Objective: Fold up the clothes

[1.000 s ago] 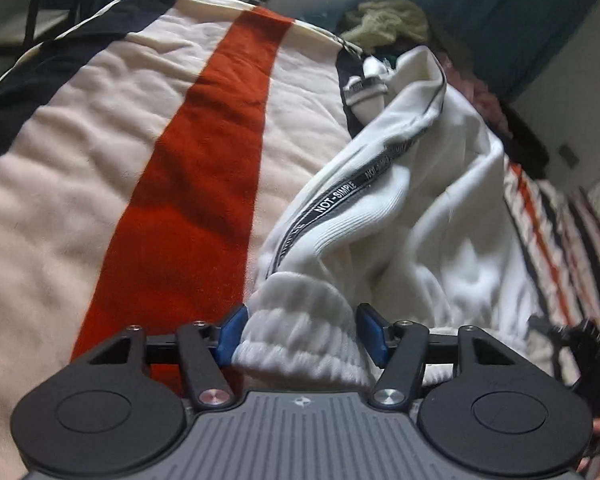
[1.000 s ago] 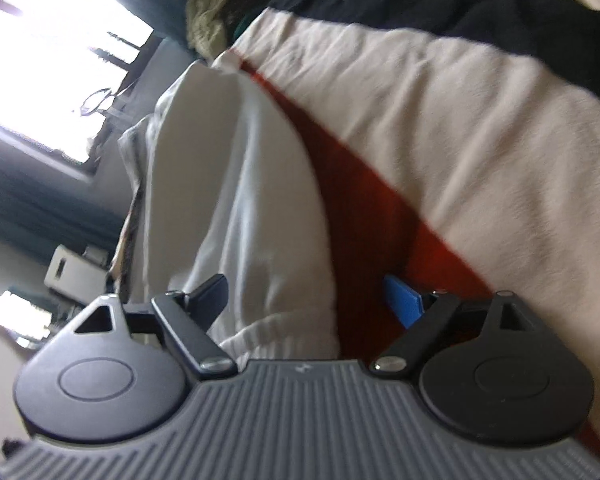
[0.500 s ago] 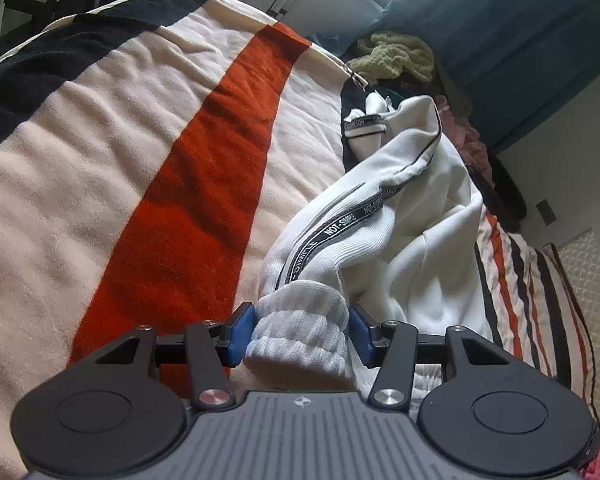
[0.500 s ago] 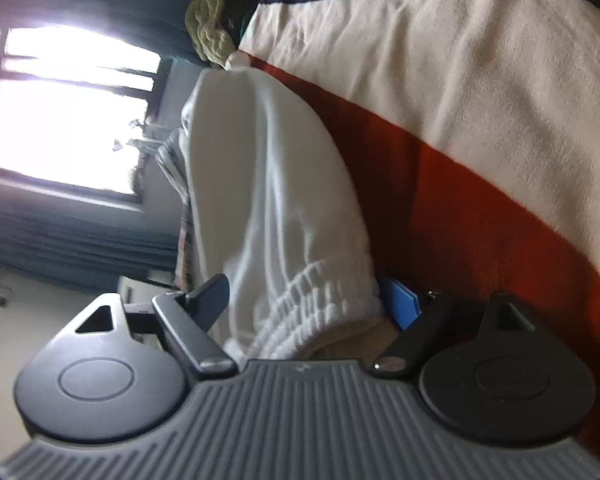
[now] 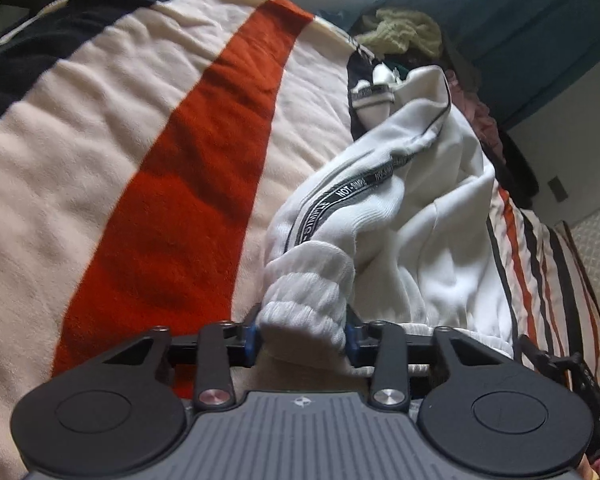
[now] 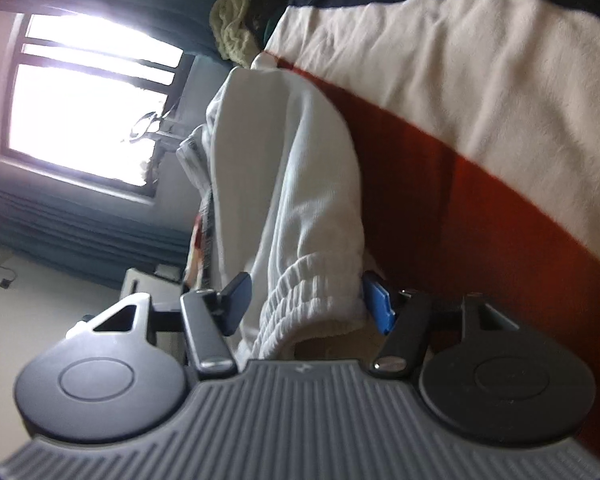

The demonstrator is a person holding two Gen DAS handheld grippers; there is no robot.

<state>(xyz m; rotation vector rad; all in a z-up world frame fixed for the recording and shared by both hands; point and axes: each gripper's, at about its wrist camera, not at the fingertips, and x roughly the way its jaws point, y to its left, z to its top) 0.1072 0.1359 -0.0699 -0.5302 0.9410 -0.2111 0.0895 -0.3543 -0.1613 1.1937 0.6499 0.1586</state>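
Observation:
A white sweat garment with a black lettered tape lies bunched on a striped blanket of cream, orange and navy. My left gripper has its blue pads pressed on either side of one ribbed cuff, and its jaws are closing. In the right wrist view the same white garment runs away from me over the blanket. My right gripper is closing around another ribbed cuff. That cuff sits between the pads, the blue one touching it, without being squeezed.
A yellow-green knit and other clothes are heaped at the far end of the bed, before a teal curtain. Thin-striped bedding lies to the right of the garment. A bright window and a white box on the floor appear beyond the bed's edge.
Both pairs of jaws have narrowed. The left pads have come in against the ribbed cuff. The second cuff has come between the right pads, which stood over the blanket a second ago.

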